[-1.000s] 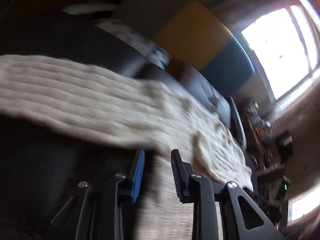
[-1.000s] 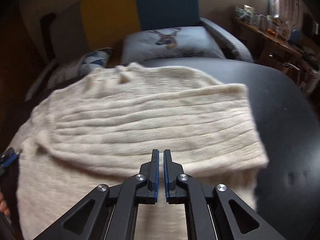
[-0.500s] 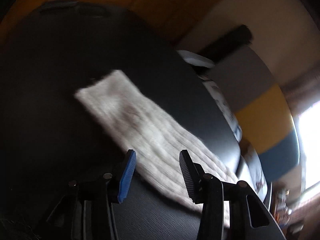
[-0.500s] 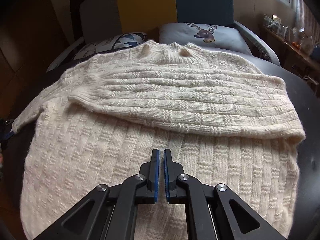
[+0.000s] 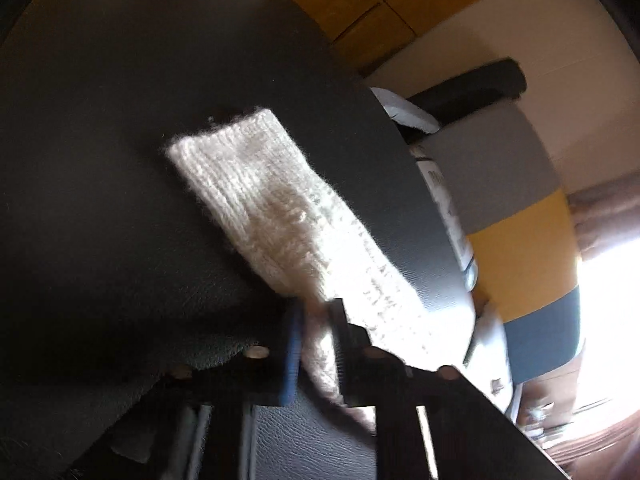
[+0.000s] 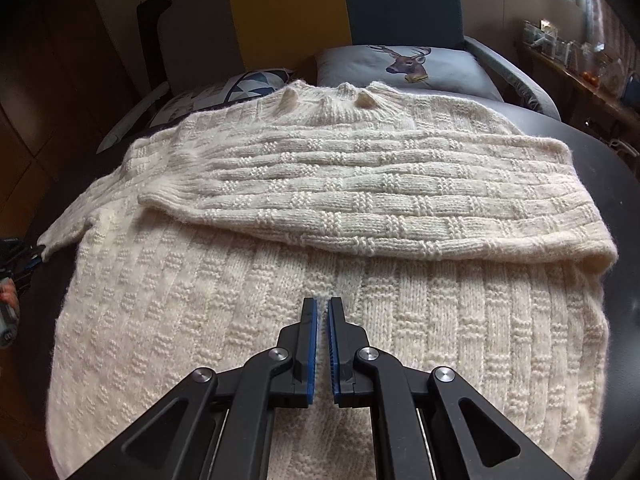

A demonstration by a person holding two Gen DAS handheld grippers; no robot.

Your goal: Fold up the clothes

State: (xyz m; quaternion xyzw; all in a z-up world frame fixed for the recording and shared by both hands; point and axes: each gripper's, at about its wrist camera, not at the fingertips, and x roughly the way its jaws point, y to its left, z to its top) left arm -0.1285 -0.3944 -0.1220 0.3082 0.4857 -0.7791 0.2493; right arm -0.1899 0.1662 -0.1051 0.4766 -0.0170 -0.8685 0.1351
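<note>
A cream knit sweater [image 6: 240,300] lies flat on a dark round table [image 6: 624,200], collar at the far side. One sleeve [image 6: 380,200] is folded across the chest. The other sleeve [image 5: 272,208] stretches out over the table [image 5: 120,120], its cuff at the far end. My left gripper [image 5: 316,320] is shut on this sleeve partway along, with knit bunched between the fingers. It also shows at the left edge of the right wrist view as the left gripper [image 6: 20,256]. My right gripper [image 6: 323,312] hovers over the sweater's body, shut with nothing in it.
Behind the table stands a sofa with grey, yellow and blue back panels [image 6: 280,8], a deer cushion [image 6: 408,64] and a triangle-print cushion [image 6: 256,80]. A shelf of jars [image 6: 568,48] runs along the right. Bare table surface lies left of the outstretched sleeve.
My left gripper, open over the outstretched sleeve half a second ago, has shut on it. The right gripper has stayed shut and drawn back a little over the sweater's body.
</note>
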